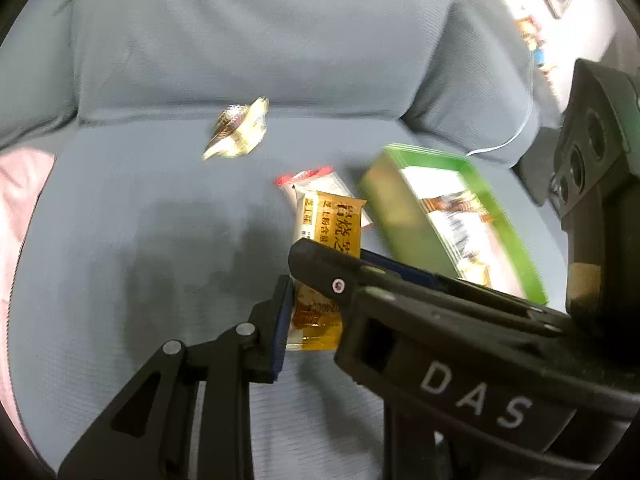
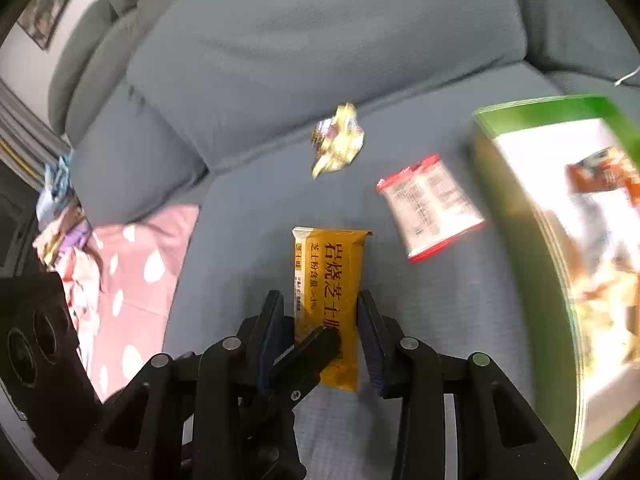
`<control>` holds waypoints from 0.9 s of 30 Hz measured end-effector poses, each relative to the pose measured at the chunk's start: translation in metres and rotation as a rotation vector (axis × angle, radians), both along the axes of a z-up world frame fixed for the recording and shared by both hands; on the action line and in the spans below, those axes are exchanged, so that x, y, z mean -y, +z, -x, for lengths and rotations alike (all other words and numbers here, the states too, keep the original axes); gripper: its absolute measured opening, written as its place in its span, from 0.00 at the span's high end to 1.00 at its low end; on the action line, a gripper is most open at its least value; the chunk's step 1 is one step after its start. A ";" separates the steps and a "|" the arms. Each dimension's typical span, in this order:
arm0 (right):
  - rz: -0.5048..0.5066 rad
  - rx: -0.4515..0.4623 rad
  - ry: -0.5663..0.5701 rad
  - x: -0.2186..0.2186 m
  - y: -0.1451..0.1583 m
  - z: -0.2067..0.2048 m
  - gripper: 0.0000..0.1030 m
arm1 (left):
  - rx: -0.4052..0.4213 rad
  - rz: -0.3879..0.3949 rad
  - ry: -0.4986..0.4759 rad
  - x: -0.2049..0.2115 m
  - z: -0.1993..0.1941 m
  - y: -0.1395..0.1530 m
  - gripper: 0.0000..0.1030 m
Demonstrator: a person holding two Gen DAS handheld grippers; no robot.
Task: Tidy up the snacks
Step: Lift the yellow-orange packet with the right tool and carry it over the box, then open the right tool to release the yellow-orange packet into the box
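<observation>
Orange snack packet [image 2: 334, 300]: dark red Chinese characters "岩烧芝士", smaller line "芝士粉含量≥3%", side tab "芝士味". Black tool [image 1: 472, 396]: white letters "DAS". Red-edged white packet [image 2: 432, 206]: print blurred, unreadable.

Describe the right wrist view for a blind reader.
The right gripper straddles a yellow snack packet over a grey sofa, with the left gripper reaching across it. Beyond lie a red-edged packet, a gold wrapper and a green box.

The left hand-held gripper [image 1: 316, 300] is angled downward with its jaws clamped shut. The right hand-held gripper [image 2: 320, 320], also tilted down, is held partly open, one left finger [image 2: 308, 350] crossing between its fingers.
</observation>
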State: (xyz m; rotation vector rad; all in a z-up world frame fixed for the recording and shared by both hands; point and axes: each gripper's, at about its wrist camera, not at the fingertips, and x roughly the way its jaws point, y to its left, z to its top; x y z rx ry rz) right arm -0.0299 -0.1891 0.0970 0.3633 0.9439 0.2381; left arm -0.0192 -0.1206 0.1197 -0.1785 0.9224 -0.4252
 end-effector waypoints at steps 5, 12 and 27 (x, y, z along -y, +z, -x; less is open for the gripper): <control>0.070 0.082 -0.120 0.043 0.024 0.030 0.60 | 0.039 0.055 -0.106 0.041 0.013 0.011 0.80; 0.052 0.099 -0.286 0.112 0.035 0.043 0.60 | 0.027 0.079 -0.245 0.108 0.005 0.017 0.79; -0.059 -0.073 -0.520 0.197 0.006 0.039 0.56 | -0.110 0.063 -0.392 0.180 -0.009 -0.012 0.77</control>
